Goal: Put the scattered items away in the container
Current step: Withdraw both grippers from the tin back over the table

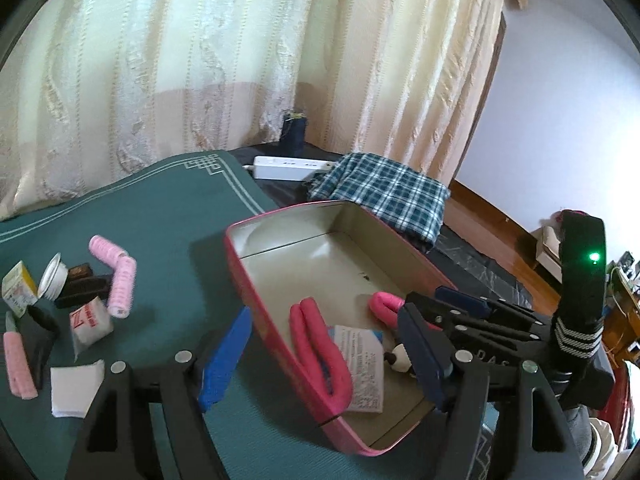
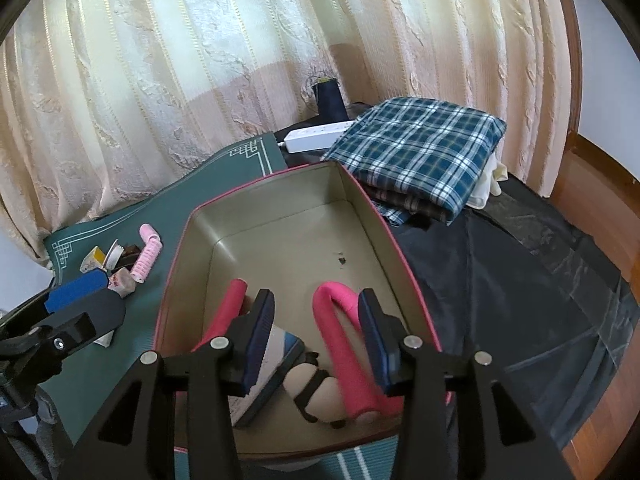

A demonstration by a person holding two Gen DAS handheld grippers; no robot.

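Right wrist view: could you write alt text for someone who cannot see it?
A hand-held gripper hangs open over a pink-rimmed tin on a green mat. The tin holds two bent pink foam rollers, a leaflet and a small cream object. Loose items lie left of the tin, folded plaid cloth behind.

The tin (image 1: 340, 276) is seen from close above its left rim by the left wrist camera, angled down towards the curtain (image 1: 240, 60). It is faced squarely from its near end by the right wrist camera. Tin, curtain and plaid cloth (image 2: 420, 152) are shared by both views.
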